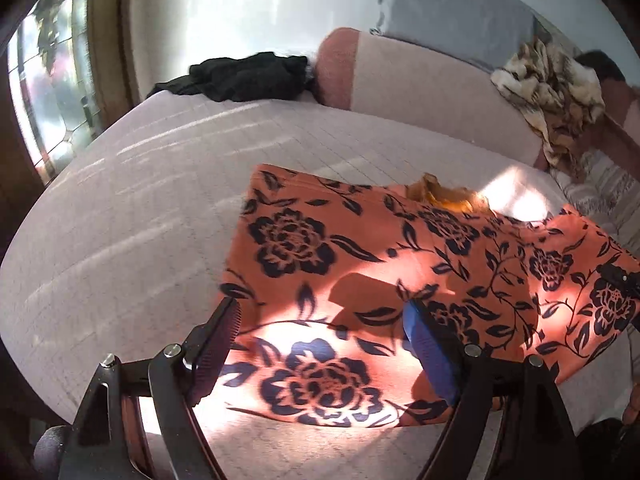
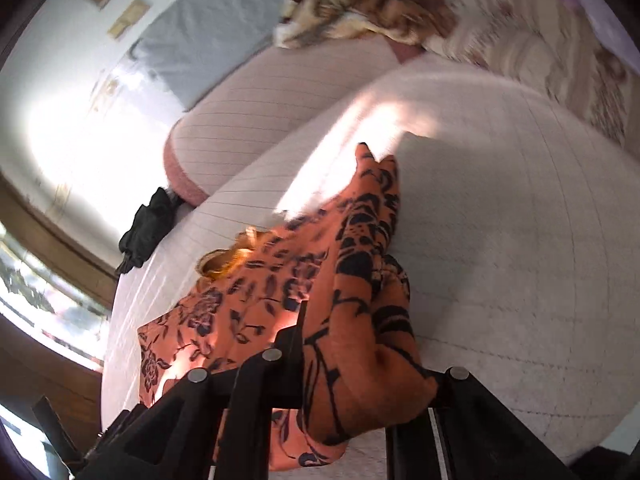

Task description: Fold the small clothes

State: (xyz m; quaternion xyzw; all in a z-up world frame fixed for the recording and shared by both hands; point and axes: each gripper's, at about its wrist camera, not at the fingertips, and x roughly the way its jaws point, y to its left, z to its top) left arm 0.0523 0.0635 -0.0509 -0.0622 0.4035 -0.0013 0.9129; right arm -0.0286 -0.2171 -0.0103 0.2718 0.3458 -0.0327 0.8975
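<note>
One orange floral cloth (image 1: 360,264) lay flat on the quilted bed (image 1: 120,220); left gripper (image 1: 320,320) fingers spread wide above it, empty; right gripper (image 2: 360,344) fingers pinched its lifted edge.

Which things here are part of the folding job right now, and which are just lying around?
In the job:
orange floral garment
right gripper, shut on its edge
left gripper, open above it

Lying about:
black garment
brown patterned cloth
grey pillow
bolster
</note>
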